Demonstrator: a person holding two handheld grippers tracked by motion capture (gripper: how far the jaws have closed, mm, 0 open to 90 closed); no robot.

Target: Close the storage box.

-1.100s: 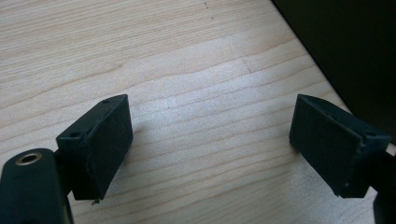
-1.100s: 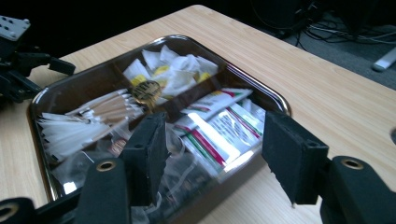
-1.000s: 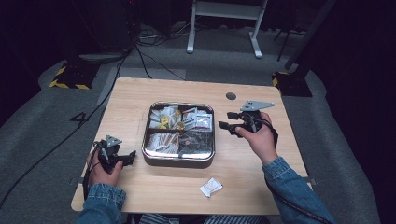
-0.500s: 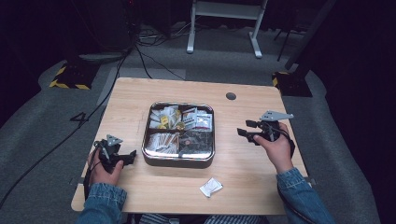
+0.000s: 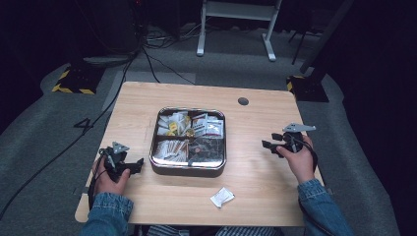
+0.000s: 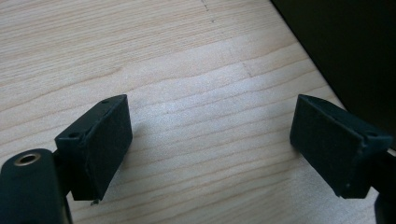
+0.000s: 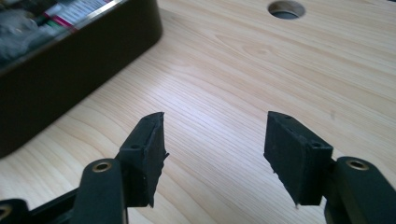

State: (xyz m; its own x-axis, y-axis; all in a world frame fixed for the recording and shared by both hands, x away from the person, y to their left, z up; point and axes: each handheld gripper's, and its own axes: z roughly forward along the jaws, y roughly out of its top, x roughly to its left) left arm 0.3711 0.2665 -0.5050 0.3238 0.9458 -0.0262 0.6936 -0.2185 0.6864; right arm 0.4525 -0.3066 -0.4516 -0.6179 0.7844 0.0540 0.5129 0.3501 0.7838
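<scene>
Wooden table (image 5: 255, 187) bearing a metal tray (image 5: 189, 168) of packets at centre; one packet (image 5: 222, 197) lies loose near the front edge. Left gripper (image 5: 139, 163), empty and agape, rests left of the tray. Right gripper (image 5: 266, 145), jaws just widened with nothing between them, hovers well right of it.

The table (image 7: 261, 70) under both grippers' jaws is pale wood, smooth and matt, with fine grain. The tray (image 5: 189, 166) is shiny metal (dark-walled beside the right jaws), holding glossy packets (image 5: 206, 125). The jaw pads (image 7: 292, 154) look matt black rubber.
</scene>
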